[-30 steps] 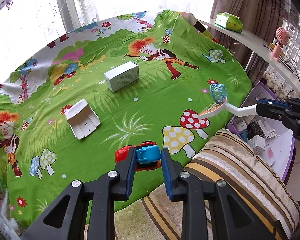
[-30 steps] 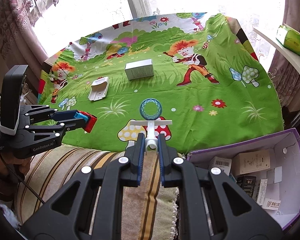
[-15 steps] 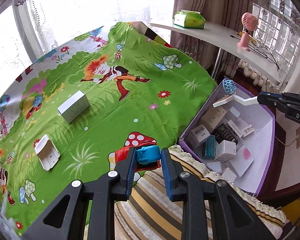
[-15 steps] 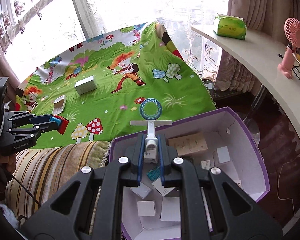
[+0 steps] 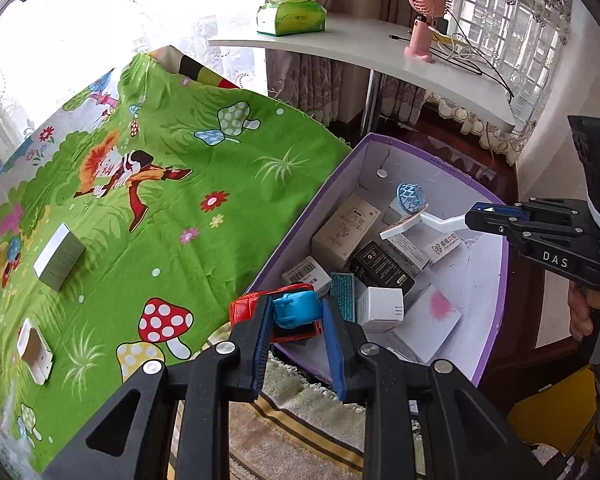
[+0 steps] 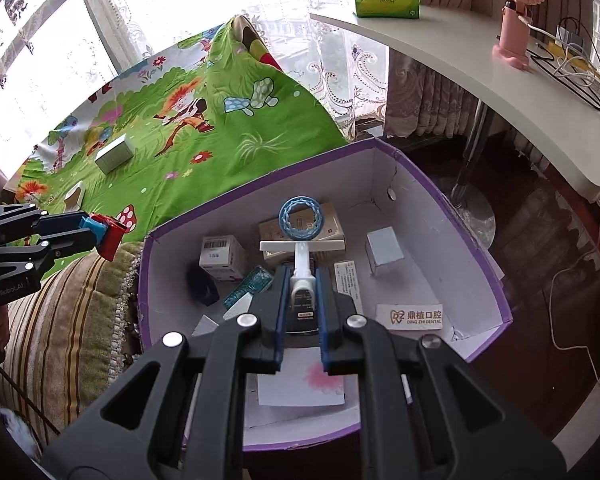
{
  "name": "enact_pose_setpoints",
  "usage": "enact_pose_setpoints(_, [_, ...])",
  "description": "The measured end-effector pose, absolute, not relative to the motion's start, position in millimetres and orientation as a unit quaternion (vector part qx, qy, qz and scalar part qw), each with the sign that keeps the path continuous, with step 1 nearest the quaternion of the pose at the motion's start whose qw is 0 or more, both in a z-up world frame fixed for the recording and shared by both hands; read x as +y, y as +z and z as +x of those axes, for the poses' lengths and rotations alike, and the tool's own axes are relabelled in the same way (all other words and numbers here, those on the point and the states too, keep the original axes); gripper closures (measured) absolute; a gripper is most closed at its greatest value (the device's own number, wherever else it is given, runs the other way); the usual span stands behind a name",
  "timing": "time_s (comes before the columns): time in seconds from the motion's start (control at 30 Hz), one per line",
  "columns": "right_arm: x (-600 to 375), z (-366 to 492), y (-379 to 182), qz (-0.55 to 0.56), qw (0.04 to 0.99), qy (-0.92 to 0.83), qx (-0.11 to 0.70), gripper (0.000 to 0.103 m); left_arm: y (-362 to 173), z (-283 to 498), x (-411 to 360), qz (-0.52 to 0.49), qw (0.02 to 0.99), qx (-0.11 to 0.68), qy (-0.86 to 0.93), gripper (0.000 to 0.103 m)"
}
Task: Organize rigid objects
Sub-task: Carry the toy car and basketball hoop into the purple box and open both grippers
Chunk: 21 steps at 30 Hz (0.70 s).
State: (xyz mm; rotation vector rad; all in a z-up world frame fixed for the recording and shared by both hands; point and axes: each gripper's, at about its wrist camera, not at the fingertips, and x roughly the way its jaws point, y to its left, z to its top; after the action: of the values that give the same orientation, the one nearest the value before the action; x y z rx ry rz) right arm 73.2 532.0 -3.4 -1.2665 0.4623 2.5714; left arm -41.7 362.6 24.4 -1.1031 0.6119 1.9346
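Two grippers, each clamped on one toy. The left gripper grips a red-and-blue toy car at the near rim of the purple box, the car's length lying crosswise to the fingers. The right gripper grips a white stand topped by a blue lattice ring, its stem pointing away along the fingers, above the cartons in the box. Two white boxes lie well apart on the green cloth.
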Motion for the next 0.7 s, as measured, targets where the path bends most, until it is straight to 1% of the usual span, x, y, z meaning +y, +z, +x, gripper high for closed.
enact_pose_setpoints(0.2, [544,80,-22,-0.457,0.138,0.864,0.160,0.087,12,-41,405,-0.452,0.424,0.247,0.745,0.077])
enact_pose_setpoints(0.33, [554,84,-32,-0.462,0.148,0.856,0.180,0.085,0,-48,439,-0.473,0.426,0.238,0.733,0.077])
enact_pose_setpoints(0.4, [556,85,-35,-0.461,0.145,0.856,0.182,0.085,-9,-56,454,-0.489,0.416,0.229,0.732,0.077])
enact_pose_setpoints(0.57, [558,86,-39,-0.453,0.135,0.859,0.198,0.085,-34,-79,481,-0.539,0.391,0.179,0.724,0.077])
enact_pose_setpoints(0.7, [559,83,-42,-0.452,0.126,0.859,0.204,0.083,-48,-88,496,-0.554,0.361,0.172,0.730,0.077])
